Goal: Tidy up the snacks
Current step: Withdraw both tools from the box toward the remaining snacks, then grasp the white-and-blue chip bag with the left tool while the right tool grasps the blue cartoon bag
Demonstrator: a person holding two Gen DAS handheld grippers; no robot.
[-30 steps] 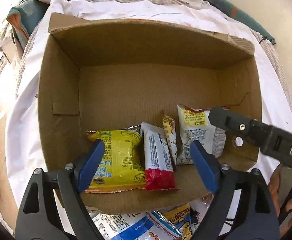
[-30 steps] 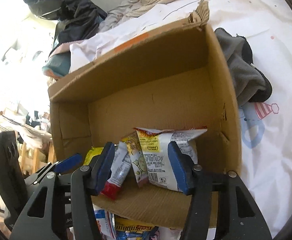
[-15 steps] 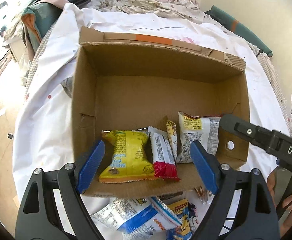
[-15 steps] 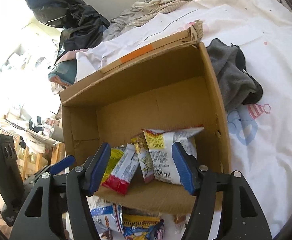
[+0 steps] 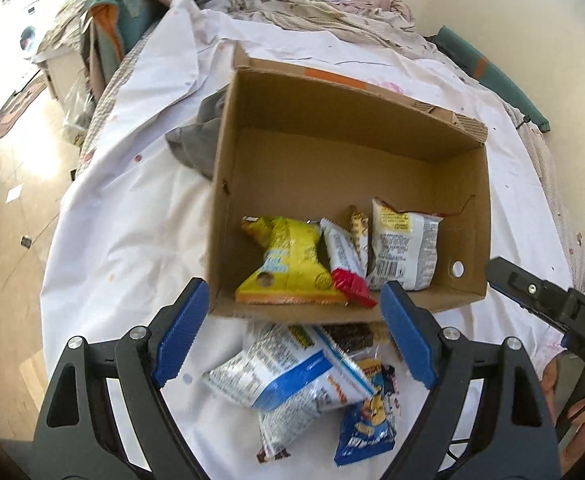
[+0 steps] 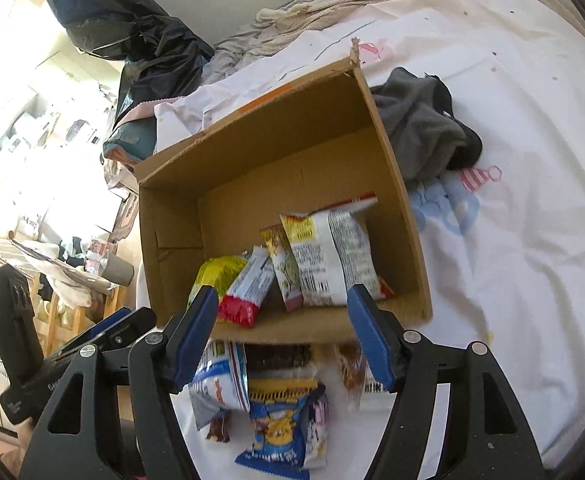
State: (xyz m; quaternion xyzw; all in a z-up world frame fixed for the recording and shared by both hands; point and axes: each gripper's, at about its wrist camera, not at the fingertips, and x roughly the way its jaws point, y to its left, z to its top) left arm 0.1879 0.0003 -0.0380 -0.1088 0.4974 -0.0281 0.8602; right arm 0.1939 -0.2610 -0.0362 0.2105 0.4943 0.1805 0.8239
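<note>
A cardboard box (image 5: 464, 216) (image 6: 408, 240) lies on a white sheet. Inside it are a yellow snack bag (image 5: 288, 264) (image 6: 216, 272), a white-and-red bar (image 5: 344, 260) (image 6: 248, 292), a thin beige packet (image 5: 359, 228) (image 6: 282, 268) and a white bag (image 5: 404, 248) (image 6: 328, 256). Several loose packets lie in front of the box, among them a blue-and-white bag (image 5: 280, 372) (image 6: 220, 380) and a blue cartoon bag (image 5: 368, 424) (image 6: 276, 428). My left gripper (image 5: 292, 336) is open and empty above the loose pile. My right gripper (image 6: 284, 336) is open and empty above the box's near wall.
A grey garment (image 5: 196, 144) (image 6: 424, 128) lies against the box's side. Rumpled bedding (image 5: 324, 12) and a black bag (image 6: 132, 36) sit at the far end. The bed edge and floor (image 5: 8, 208) are at the left.
Both grippers have pulled back and risen away from the box. The box looks smaller now and the loose packets in front of it have come into view.
</note>
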